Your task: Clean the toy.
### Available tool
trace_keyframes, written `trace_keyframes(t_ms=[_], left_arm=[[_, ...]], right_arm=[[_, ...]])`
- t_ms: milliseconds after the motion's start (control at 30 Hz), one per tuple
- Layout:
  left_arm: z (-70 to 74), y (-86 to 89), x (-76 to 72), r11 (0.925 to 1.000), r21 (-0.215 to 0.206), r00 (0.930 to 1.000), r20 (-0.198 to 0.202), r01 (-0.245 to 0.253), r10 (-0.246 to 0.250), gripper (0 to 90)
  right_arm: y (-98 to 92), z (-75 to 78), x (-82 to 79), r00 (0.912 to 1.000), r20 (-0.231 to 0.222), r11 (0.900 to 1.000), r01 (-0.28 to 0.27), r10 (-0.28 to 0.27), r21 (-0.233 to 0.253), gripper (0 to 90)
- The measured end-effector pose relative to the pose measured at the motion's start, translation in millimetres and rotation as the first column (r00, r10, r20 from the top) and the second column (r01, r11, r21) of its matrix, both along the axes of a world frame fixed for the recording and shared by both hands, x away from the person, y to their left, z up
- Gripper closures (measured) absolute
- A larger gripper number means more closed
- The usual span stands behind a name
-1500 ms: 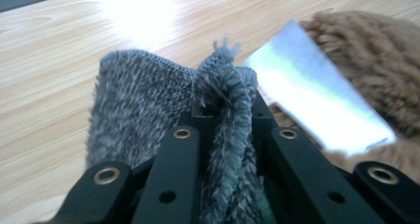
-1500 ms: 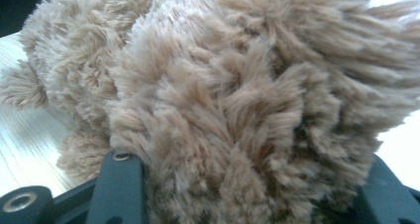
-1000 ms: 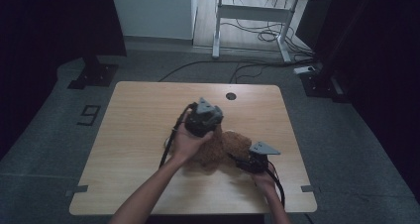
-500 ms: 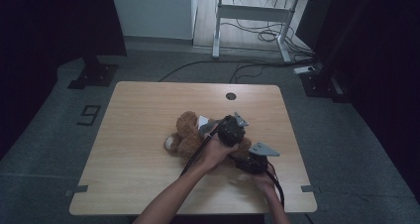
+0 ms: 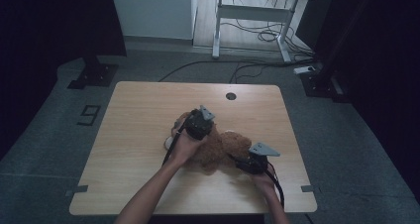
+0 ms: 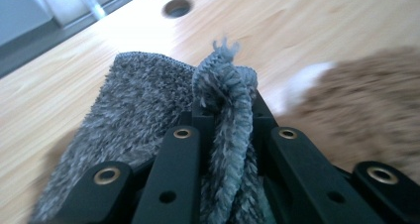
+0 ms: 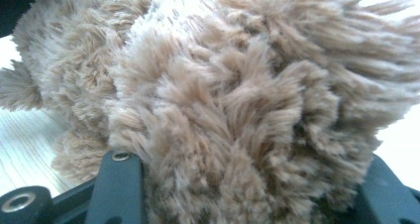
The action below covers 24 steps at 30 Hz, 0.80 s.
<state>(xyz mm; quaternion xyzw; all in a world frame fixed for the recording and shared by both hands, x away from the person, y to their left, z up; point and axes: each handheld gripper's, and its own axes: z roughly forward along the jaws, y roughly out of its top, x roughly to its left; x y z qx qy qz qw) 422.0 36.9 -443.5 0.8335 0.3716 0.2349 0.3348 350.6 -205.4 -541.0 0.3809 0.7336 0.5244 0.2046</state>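
Observation:
A brown teddy bear (image 5: 220, 145) lies on the wooden table (image 5: 138, 115), right of centre. My left gripper (image 5: 197, 130) sits over the bear's left end, shut on a fold of grey fluffy cloth (image 6: 138, 100) that stands up between its jaws (image 6: 228, 115). The bear's fur (image 6: 366, 95) is a blur to the right of that cloth. At the bear's right end, my right gripper (image 5: 243, 162) holds brown fur (image 7: 237, 100) that bulges between its widely set jaws (image 7: 247, 189). The bear's face is hidden.
A round cable hole (image 5: 231, 95) sits near the table's far edge. Beyond the table, on the floor, stand a white desk frame (image 5: 247, 16), loose cables (image 5: 267, 35) and a dark stand base (image 5: 91, 73).
My left gripper swung right across the bear half a second ago and has come back left with the cloth. The right gripper has stayed at the bear's right end.

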Motion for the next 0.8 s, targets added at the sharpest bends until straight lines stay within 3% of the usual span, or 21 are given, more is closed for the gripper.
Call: trace_keyframes(t_ms=[100,200,300,467,567,633,700,800], left_arm=[[-5.9,17.5,6.1,0.9993,0.015,0.999,-0.028,-0.033,0.034,80.2],[-9.7,31.1,7.5,0.9973,-0.066,0.9977,-0.062,-0.033,0.029,80.0],[-4.5,28.9,6.5,0.9953,-0.097,0.998,-0.062,0.0,-0.006,79.8],[9.2,5.0,11.3,0.9967,-0.068,0.998,-0.043,0.043,-0.046,79.6],[5.9,-6.8,19.4,0.9948,-0.073,0.9918,-0.102,0.07,-0.078,79.3],[-2.6,-12.4,21.9,0.9975,-0.019,0.989,-0.13,0.068,-0.07,79.1],[-8.4,-11.4,21.4,0.9979,0.001,0.9882,-0.14,0.064,-0.063,79.2],[-9.1,1.6,14.9,0.9978,-0.007,0.9886,-0.135,0.065,-0.066,79.5]], right_arm=[[-0.8,0.0,0.5,1.0,-0.004,1.0,-0.005,0.005,0.005,45.0],[-0.9,0.0,0.8,1.0,-0.003,1.0,-0.009,0.009,0.008,45.0],[-1.2,0.0,1.1,0.9999,-0.006,1.0,-0.012,0.012,0.011,45.0],[-1.4,0.2,1.3,0.9998,-0.002,1.0,-0.02,0.02,0.003,45.2],[-1.4,0.5,2.6,0.9996,0.007,1.0,-0.028,0.028,-0.003,45.3],[-1.8,0.9,4.2,0.9995,0.007,0.999,-0.032,0.032,-0.006,45.2],[-2.0,1.2,5.1,0.9994,0.007,0.999,-0.033,0.033,-0.006,45.1],[-1.8,1.7,5.0,0.9996,0.005,1.0,-0.028,0.028,-0.008,44.5]])
